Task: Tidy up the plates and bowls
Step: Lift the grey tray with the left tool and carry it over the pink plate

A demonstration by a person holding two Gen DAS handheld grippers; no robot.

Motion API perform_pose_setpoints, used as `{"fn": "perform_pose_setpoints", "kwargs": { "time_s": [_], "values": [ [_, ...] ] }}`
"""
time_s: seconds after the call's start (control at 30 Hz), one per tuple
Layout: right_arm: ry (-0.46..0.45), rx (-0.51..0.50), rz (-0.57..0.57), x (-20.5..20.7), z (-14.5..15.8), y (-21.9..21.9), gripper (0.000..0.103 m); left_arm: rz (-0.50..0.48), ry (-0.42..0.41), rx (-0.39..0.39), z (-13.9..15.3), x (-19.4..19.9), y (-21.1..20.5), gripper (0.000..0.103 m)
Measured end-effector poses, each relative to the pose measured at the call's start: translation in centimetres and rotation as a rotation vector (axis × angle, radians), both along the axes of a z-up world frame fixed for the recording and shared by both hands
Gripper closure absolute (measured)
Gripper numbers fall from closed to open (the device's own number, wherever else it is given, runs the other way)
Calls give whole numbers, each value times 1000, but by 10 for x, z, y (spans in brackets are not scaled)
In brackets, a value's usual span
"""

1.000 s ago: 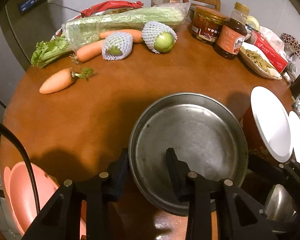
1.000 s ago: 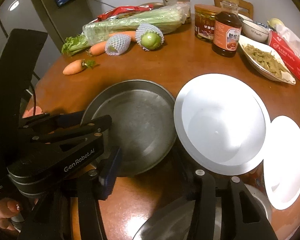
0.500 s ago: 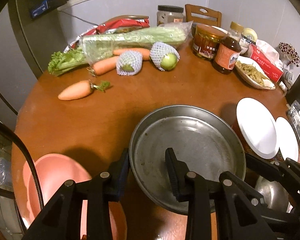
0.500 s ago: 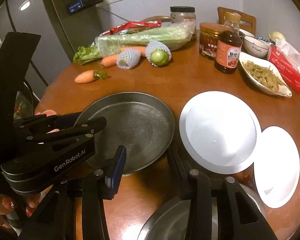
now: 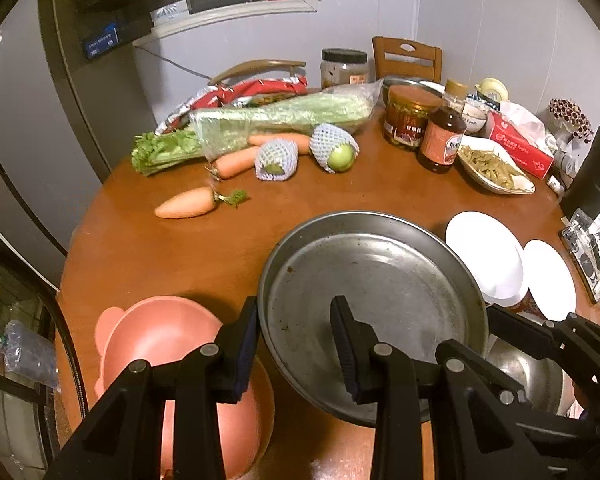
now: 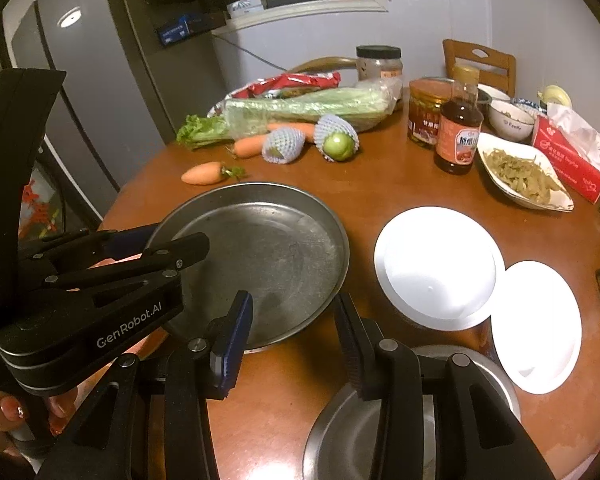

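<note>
On the round desk nothing looks stacked yet: the left gripper has its fingers clamped on the steel pan's rim, the right gripper holds nothing, fingers narrow; white plates, pink bowl and steel bowl lie apart

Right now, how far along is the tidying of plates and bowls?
Barely started: nothing looks stacked. In hand: the left gripper clamps the metal plate by its rim. Left: the pink bowl, large white plate, small white plate, and the steel bowl under the right gripper.
</note>
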State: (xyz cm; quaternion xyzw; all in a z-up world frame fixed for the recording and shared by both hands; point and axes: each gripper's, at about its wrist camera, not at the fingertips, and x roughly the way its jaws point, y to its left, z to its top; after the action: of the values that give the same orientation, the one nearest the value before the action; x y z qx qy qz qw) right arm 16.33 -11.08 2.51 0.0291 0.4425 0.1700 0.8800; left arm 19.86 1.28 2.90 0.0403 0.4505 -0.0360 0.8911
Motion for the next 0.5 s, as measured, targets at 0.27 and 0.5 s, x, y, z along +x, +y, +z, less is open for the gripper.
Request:
{"fn": "perform_pose_setpoints", "kwargs": {
  "time_s": [0.27,0.5],
  "values": [
    [-47,4,27,-22,16,10,59,29,-45,2,17,-27,15,67],
    [-88,0,63,-40,31,28,59,63,-83,-8,31,-49,35,67]
  ]
}}
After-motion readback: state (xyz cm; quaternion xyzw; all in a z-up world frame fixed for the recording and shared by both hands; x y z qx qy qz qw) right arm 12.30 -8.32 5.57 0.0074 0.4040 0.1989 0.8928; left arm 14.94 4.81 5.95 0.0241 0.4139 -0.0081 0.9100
